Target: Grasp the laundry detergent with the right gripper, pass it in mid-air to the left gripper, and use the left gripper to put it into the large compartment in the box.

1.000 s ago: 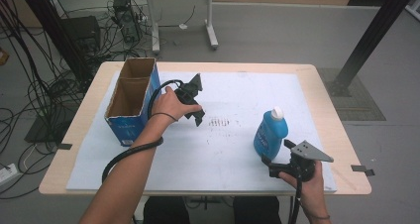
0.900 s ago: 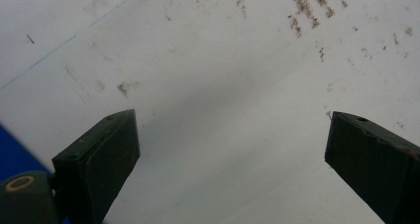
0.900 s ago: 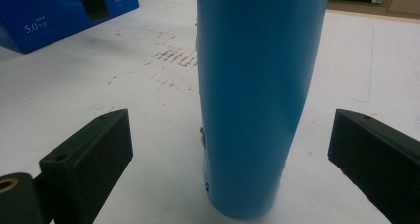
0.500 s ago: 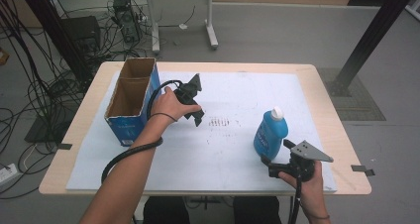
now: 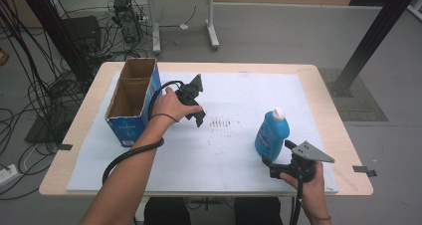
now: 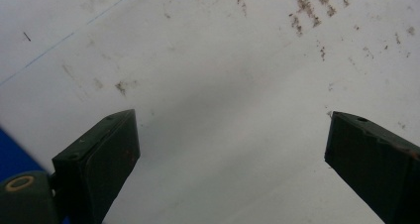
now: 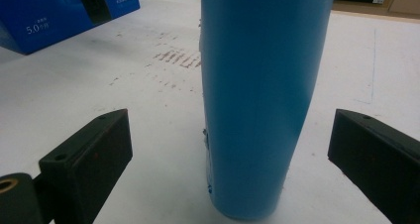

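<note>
White paper covers your table (image 5: 234, 185), and grey floor with cables lies behind it. Your blue bottle (image 5: 271, 134) stands straight up at about 4 o'clock from the middle of the paper, white cap on top. Your right gripper (image 5: 271, 161) sits just at the bottom of the bottle — its jaws are wide apart, one on each side of the bottle, not squeezing yet. So the grab has not happened.

Your left gripper (image 5: 198, 116) rests near the middle, pointing down at bare paper with little brown marks (image 5: 222, 122). Its jaws are spread wide too, with nothing between them.

At 9 o'clock stands the open blue box (image 5: 130, 105), well apart from the bottle. My guess — the bottle goes in there. Then nearly all the work is left: close on the bottle, lift it, carry it over.
</note>
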The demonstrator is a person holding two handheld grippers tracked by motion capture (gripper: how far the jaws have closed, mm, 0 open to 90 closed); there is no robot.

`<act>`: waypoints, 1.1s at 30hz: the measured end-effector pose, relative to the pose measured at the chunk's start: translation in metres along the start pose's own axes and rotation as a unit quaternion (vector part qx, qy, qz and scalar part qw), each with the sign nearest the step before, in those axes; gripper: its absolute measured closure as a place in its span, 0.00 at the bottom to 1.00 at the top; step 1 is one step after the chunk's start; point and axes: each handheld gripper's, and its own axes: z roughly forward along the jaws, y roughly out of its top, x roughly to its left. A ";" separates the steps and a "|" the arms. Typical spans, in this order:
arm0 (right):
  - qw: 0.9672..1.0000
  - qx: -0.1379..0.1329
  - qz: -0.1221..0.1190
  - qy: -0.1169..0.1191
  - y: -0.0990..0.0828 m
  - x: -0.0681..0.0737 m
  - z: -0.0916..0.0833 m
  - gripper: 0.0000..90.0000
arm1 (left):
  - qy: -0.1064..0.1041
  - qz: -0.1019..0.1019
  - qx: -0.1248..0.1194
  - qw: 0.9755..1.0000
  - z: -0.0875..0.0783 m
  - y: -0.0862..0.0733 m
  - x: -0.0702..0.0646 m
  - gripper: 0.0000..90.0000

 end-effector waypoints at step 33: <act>1.000 -0.019 -0.003 -0.020 -0.014 0.001 0.023 0.03 | -0.003 -0.003 0.000 1.000 0.002 -0.004 0.003 0.08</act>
